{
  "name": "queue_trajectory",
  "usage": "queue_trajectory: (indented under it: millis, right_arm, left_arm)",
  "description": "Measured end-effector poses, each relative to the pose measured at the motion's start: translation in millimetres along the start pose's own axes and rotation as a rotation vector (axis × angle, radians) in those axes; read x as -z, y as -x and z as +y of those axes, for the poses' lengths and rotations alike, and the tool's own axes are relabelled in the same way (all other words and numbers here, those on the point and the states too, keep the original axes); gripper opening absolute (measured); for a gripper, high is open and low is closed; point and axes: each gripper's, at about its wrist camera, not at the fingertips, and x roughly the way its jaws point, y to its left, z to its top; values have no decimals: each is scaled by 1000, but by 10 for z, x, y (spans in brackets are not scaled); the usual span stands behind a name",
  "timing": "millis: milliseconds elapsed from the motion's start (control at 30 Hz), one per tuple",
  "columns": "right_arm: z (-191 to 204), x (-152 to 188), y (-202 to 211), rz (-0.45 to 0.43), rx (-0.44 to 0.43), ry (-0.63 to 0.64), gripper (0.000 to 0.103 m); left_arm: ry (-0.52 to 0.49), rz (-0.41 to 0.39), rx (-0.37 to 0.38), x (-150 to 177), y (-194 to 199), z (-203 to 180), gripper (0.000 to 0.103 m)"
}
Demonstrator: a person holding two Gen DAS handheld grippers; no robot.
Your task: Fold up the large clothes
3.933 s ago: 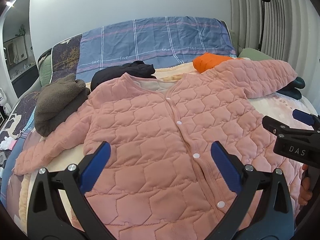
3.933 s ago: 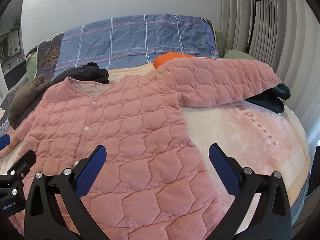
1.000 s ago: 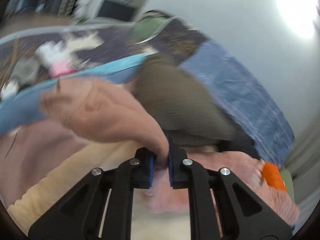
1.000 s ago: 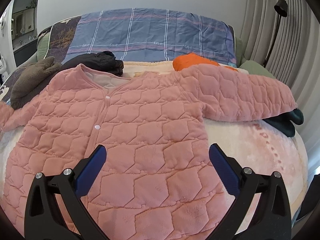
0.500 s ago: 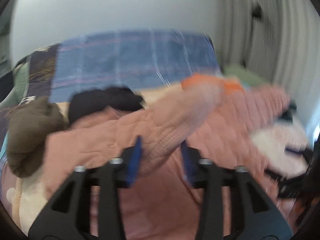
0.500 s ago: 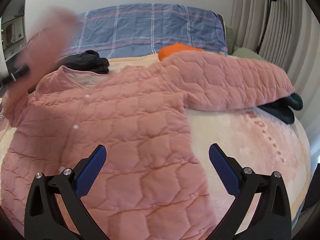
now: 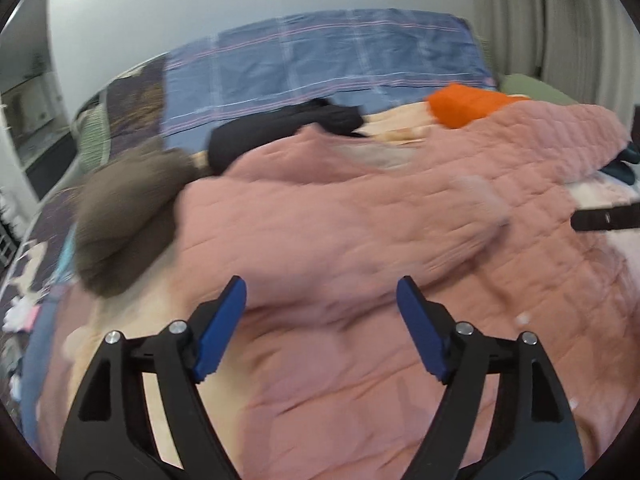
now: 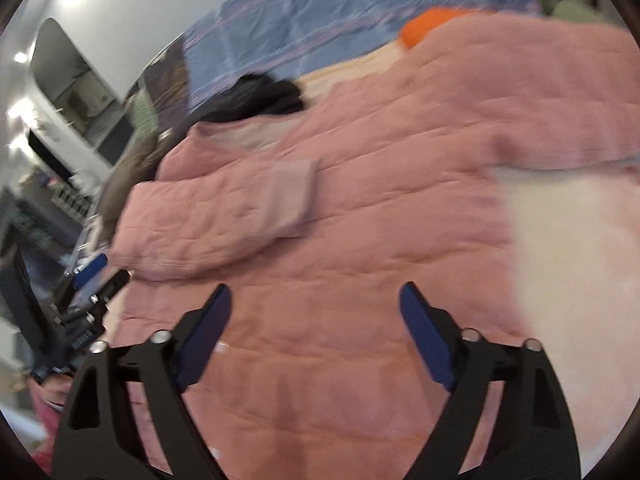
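A pink quilted jacket (image 7: pixel 360 248) lies front up on the bed. Its left sleeve (image 7: pixel 400 216) is folded across the chest, cuff (image 7: pixel 480 196) pointing right; the same sleeve shows in the right wrist view (image 8: pixel 224 220). The other sleeve (image 8: pixel 540 92) still stretches out to the right. My left gripper (image 7: pixel 322 300) is open and empty above the jacket's lower left part. My right gripper (image 8: pixel 316 308) is open and empty above the jacket's lower body (image 8: pixel 320 340). The left gripper also shows in the right wrist view (image 8: pixel 88 280).
A brown garment (image 7: pixel 120 216), a black garment (image 7: pixel 280 128) and an orange item (image 7: pixel 464 104) lie around the jacket's top. A blue plaid cover (image 7: pixel 320 60) is behind. A dark teal garment (image 7: pixel 624 160) sits at the right under the outstretched sleeve. The cream blanket (image 8: pixel 580 260) shows right.
My left gripper carried the left sleeve over the chest, let it go and opened. The sleeve now lies folded across the jacket. My right gripper tilted and stayed open.
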Motion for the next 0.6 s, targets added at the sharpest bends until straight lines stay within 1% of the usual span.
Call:
queue_trajectory:
  millis: [33, 67, 167, 233, 300, 333, 367, 400, 433, 467, 500, 533, 600]
  right_arm:
    - [49, -65, -141, 39, -35, -18, 80]
    - [78, -96, -225, 59, -53, -30, 79]
    - [193, -216, -575, 129, -132, -105, 79]
    - [251, -280, -754, 149, -159, -151, 79]
    - [297, -359, -911, 123, -136, -178, 79]
    - [312, -393, -929, 92, -122, -181, 59]
    - [348, -451, -945, 65, -96, -165, 45]
    - [388, -513, -940, 60, -82, -140, 21]
    - [376, -575, -922, 46, -87, -136, 16]
    - [369, -653, -799, -1, -107, -147, 15]
    - [354, -723, -691, -49, -107, -147, 14]
    - [350, -809, -458, -131, -96, -138, 14]
    - [301, -906, -129, -260, -48, -115, 14]
  left_arm:
    - [8, 10, -20, 74, 8, 108, 82]
    - [13, 21, -34, 130, 4, 185, 83]
    - [27, 71, -85, 261, -100, 359, 84]
    - [44, 100, -111, 304, -215, 477, 84]
    - [67, 108, -107, 289, -317, 558, 85]
    - [81, 104, -97, 264, -362, 600, 86]
    - [89, 97, -93, 241, -399, 624, 86]
    - [89, 88, -103, 191, -465, 650, 86]
    - [88, 87, -120, 162, -501, 646, 86]
    - [89, 92, -140, 117, -557, 645, 86]
    - [94, 96, -150, 86, -595, 655, 86]
    - [106, 97, -154, 57, -626, 678, 86]
    - [123, 97, -150, 32, -637, 698, 87]
